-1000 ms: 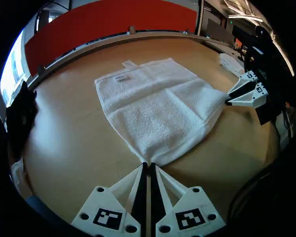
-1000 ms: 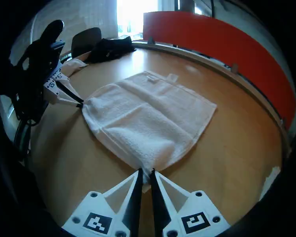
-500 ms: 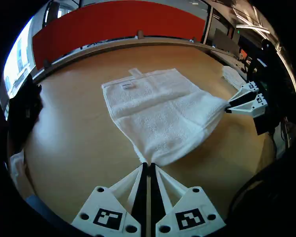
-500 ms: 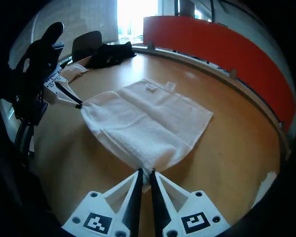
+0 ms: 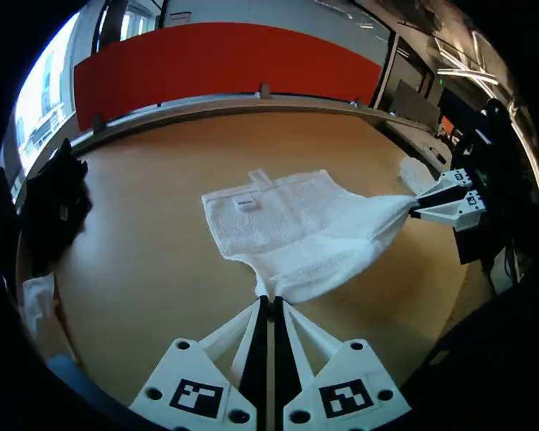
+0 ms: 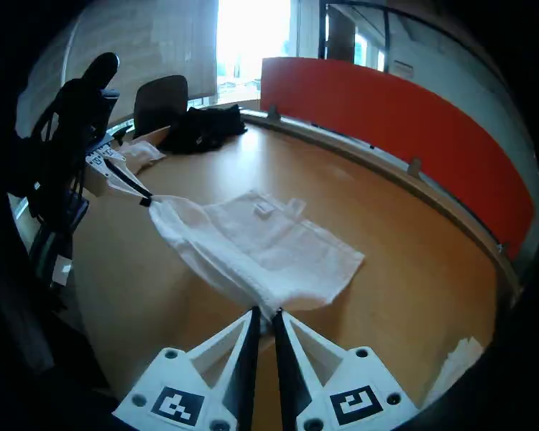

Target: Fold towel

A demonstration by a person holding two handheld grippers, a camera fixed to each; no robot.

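Towel [image 5: 298, 230] folding is at the lift-and-carry step, by the look of it: the left gripper [image 5: 271, 302] is clenched on one near corner, pinched right at its fingertips, and the right gripper [image 6: 266, 316] grips the other near corner likewise (each shows off to the side in the other's view, closed on its corner). The edge strung between the two pairs of jaws hangs clear of the table [image 5: 147, 287], while the far half, with its label and loop, lies flat ahead of the jaws. Next, both corners probably need carrying forward together, level and evenly apart, to the far edge, then lowering so the edges meet before either grip lets go. A dark bundle [image 6: 201, 128] lies well beyond the jaws, apart from the towel.
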